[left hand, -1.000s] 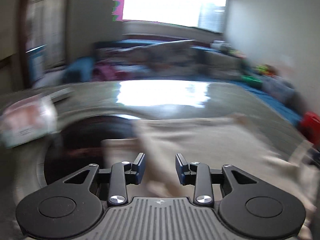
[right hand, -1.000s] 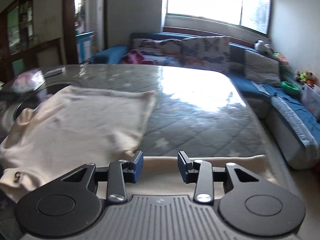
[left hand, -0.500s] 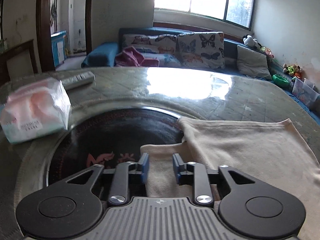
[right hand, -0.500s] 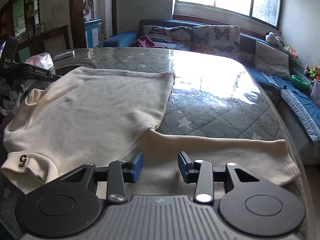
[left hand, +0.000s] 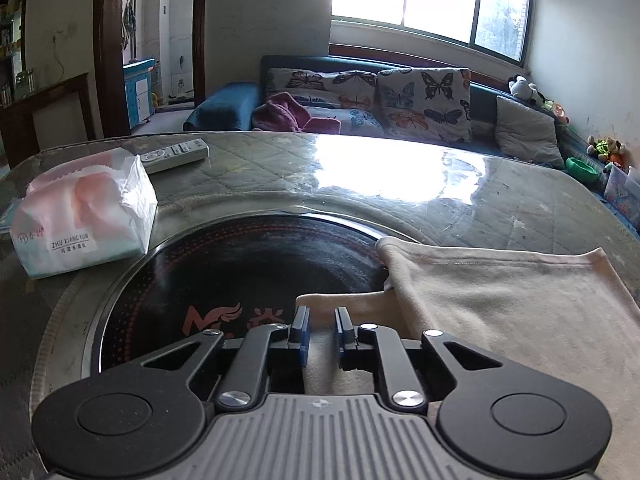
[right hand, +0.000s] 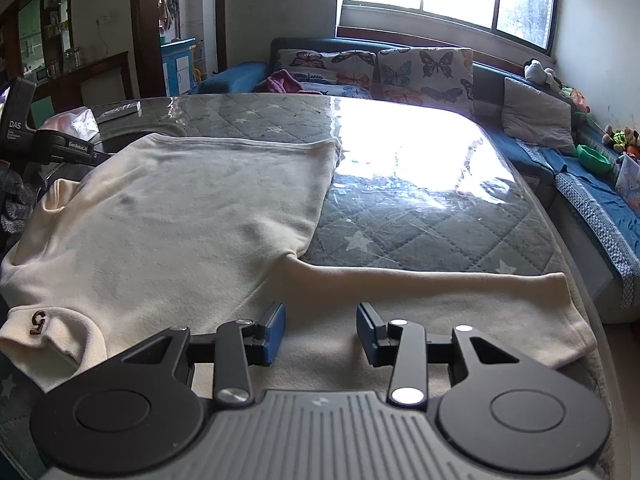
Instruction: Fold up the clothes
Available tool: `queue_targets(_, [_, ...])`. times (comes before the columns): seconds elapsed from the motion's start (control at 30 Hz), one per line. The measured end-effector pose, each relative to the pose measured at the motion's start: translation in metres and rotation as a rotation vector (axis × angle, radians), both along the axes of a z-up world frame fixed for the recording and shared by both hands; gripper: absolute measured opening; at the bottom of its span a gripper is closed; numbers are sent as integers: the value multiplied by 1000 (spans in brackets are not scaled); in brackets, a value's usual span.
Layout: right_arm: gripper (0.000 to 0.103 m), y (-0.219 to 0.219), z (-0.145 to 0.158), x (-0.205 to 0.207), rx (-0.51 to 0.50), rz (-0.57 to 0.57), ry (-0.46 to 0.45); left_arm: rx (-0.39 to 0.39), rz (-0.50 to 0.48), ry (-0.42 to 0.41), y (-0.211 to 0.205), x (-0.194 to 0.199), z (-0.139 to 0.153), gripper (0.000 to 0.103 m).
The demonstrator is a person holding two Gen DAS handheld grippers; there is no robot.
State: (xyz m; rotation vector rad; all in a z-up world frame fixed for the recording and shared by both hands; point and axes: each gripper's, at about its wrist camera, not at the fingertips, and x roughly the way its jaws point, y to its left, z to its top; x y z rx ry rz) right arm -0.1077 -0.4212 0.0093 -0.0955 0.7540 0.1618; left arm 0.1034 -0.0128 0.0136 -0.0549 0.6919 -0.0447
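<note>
The left claw (left hand: 322, 330) is hovering low with its jaws standing narrowly apart, one cream sleeve (left hand: 348, 304) lying just beneath and between them, nothing pinched. That sleeve is resting on the black round hotplate (left hand: 240, 264) set into the tabletop (left hand: 500, 200). The right claw (right hand: 321, 330) is holding its jaws wide apart over the other sleeve (right hand: 440, 296), which is stretching out toward the tabletop's right edge. The cream sweatshirt (right hand: 192, 216) is lying spread flat across the tabletop's left half, a small brown mark near its collar. A tissue pack (left hand: 86, 218) and a remote control (left hand: 174, 155) are sitting beyond the hotplate.
</note>
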Motion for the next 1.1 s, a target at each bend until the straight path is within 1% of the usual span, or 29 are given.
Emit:
queue_targets(0.1, [40, -1, 0, 1, 3, -5, 0, 6, -8, -3, -1, 1, -1, 14])
queue_targets(0.2, [46, -2, -1, 1, 3, -9, 2, 18, -6, -10, -1, 0, -1, 3])
queue_targets(0.23, [47, -2, -1, 2, 3, -11, 3, 12, -1, -11, 1, 0, -1, 0])
queue_targets(0.43, [48, -3, -2, 4, 4, -16, 5, -26, 77, -39, 27, -17, 10, 0])
queue_targets(0.6, [49, -3, -2, 4, 0, -15, 4, -70, 161, -98, 61, -52, 29, 0])
queue_targets(0.7, [50, -1, -2, 5, -7, -13, 2, -98, 180, -110, 77, -71, 36, 0])
queue_targets(0.77, [50, -1, -2, 5, -10, -12, 2, -103, 155, -101, 79, -73, 36, 0])
queue_targets(0.83, [50, -1, -2, 5, -11, -12, 2, -98, 99, -89, 71, -70, 34, 0])
queue_targets(0.97, [51, -1, -2, 4, -7, -20, 3, -78, 17, -59, 45, -51, 25, 4])
queue_targets(1.1, [51, -1, -2, 4, -4, -22, 7, -66, -12, -32, 27, -27, 13, 16])
